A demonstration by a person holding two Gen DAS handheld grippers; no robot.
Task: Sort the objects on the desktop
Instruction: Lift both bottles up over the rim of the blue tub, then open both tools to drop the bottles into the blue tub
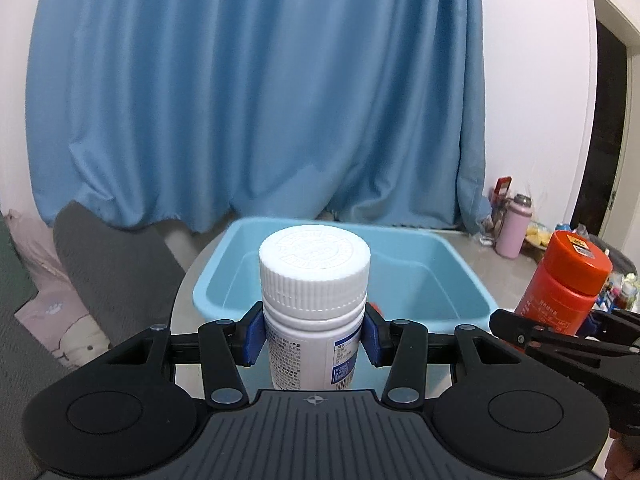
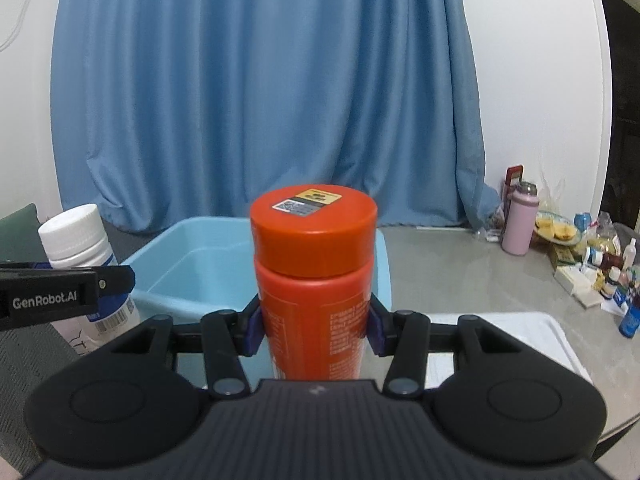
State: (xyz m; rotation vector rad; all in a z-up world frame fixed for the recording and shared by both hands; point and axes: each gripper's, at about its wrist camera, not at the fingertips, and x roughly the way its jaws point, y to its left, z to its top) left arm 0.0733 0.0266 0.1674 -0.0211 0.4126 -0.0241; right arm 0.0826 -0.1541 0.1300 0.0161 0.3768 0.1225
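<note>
My left gripper (image 1: 314, 334) is shut on a white pill bottle (image 1: 314, 300) with a ribbed white cap, held upright in front of a light blue plastic bin (image 1: 460, 264). My right gripper (image 2: 316, 330) is shut on an orange bottle (image 2: 314, 272) with an orange cap, held upright before the same bin (image 2: 160, 256). In the left wrist view the orange bottle (image 1: 568, 280) and right gripper show at the right edge. In the right wrist view the white bottle (image 2: 76, 240) and left gripper show at the left edge.
A grey tabletop (image 2: 448, 264) carries the bin. A pink flask (image 2: 520, 220), a plate of food (image 2: 556, 230) and several small bottles (image 2: 616, 280) crowd its far right. A white sheet (image 2: 532, 332) lies at the right. A blue curtain (image 2: 260, 100) hangs behind. Grey bedding (image 1: 108, 264) lies left.
</note>
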